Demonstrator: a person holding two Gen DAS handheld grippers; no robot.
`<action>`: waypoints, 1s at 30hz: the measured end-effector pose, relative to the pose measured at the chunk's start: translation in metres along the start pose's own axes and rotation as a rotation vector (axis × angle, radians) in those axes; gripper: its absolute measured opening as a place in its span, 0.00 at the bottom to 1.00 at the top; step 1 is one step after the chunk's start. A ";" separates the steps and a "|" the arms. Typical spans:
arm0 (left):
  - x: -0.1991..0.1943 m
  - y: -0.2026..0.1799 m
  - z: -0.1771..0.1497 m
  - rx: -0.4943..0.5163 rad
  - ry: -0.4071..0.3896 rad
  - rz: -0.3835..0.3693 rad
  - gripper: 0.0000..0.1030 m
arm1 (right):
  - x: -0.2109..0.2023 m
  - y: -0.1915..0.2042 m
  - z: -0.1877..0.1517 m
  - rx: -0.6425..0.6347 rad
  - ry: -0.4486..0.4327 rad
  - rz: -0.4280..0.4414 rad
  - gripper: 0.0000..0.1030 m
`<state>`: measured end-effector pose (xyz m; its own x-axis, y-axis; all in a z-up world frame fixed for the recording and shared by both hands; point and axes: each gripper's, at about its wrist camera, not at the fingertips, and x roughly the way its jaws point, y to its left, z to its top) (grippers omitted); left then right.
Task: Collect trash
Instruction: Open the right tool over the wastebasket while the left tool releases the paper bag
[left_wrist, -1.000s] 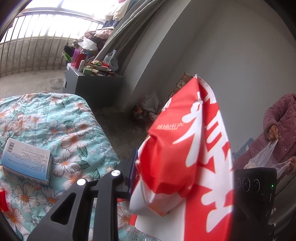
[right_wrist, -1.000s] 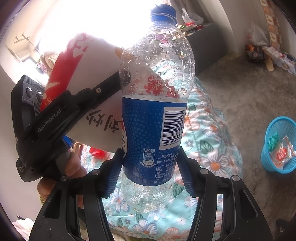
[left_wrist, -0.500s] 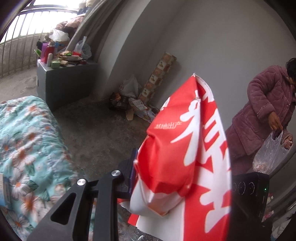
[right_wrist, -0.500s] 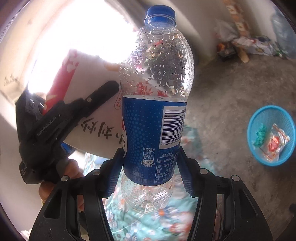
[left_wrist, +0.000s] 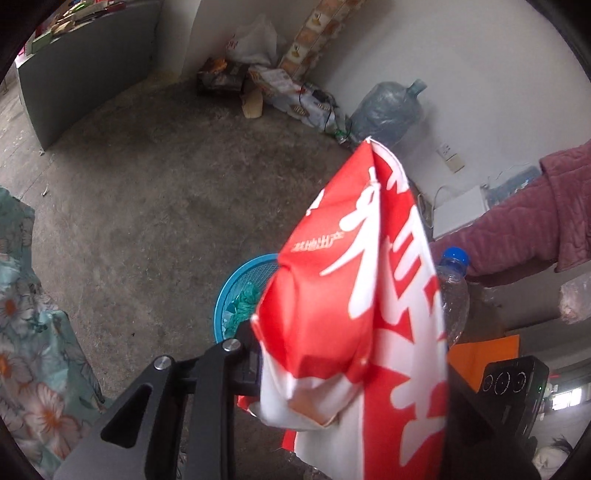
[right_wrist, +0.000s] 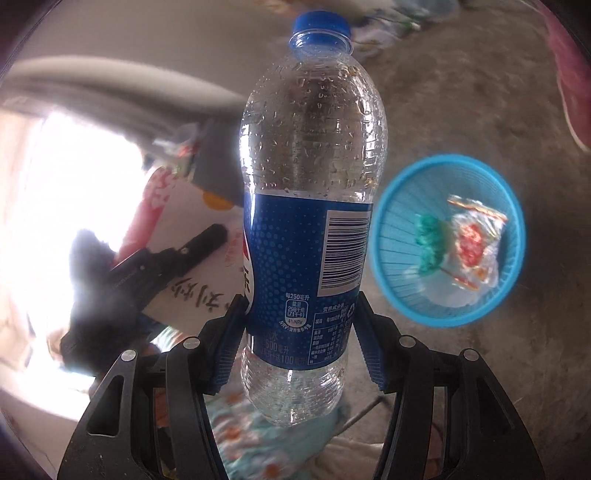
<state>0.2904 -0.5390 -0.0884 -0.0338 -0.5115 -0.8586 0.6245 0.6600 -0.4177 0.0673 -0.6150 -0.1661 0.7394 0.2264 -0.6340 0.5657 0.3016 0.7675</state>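
Note:
A red and white printed bag (left_wrist: 369, 295) is pinched in my left gripper (left_wrist: 347, 362), whose right finger is hidden behind it. My right gripper (right_wrist: 301, 321) is shut on a clear plastic bottle (right_wrist: 310, 155) with a blue cap and blue label, held upright by its lower half. The bottle's top (left_wrist: 452, 291) shows just right of the bag in the left wrist view. A blue plastic basket (right_wrist: 400, 258) stands on the concrete floor to the right of the bottle, holding a green scrap and a clear wrapper. Its rim (left_wrist: 236, 291) peeks out from behind the bag.
A floral bed cover (left_wrist: 29, 332) hangs at the left edge. A grey cabinet (left_wrist: 92, 55) stands at the far left, litter (left_wrist: 258, 81) and a big water jug (left_wrist: 388, 110) along the wall. A person's mauve sleeve (left_wrist: 535, 221) reaches in from the right.
Both grippers have swung away from the bed and tilted down over the floor, keeping bag and bottle. The blue basket has come closer in the right view and into the left view.

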 end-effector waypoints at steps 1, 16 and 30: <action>0.017 0.000 0.003 0.003 0.024 0.018 0.26 | 0.010 -0.016 0.007 0.033 0.012 0.005 0.55; 0.073 -0.005 -0.008 0.047 0.080 0.029 0.71 | 0.053 -0.142 -0.002 0.334 -0.028 -0.126 0.70; 0.029 -0.011 -0.025 0.009 0.076 -0.079 0.75 | 0.025 -0.120 -0.002 0.284 -0.089 -0.089 0.70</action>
<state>0.2626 -0.5475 -0.1159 -0.1418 -0.5185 -0.8432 0.6248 0.6138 -0.4825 0.0172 -0.6440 -0.2746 0.7043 0.1245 -0.6989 0.6999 0.0432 0.7130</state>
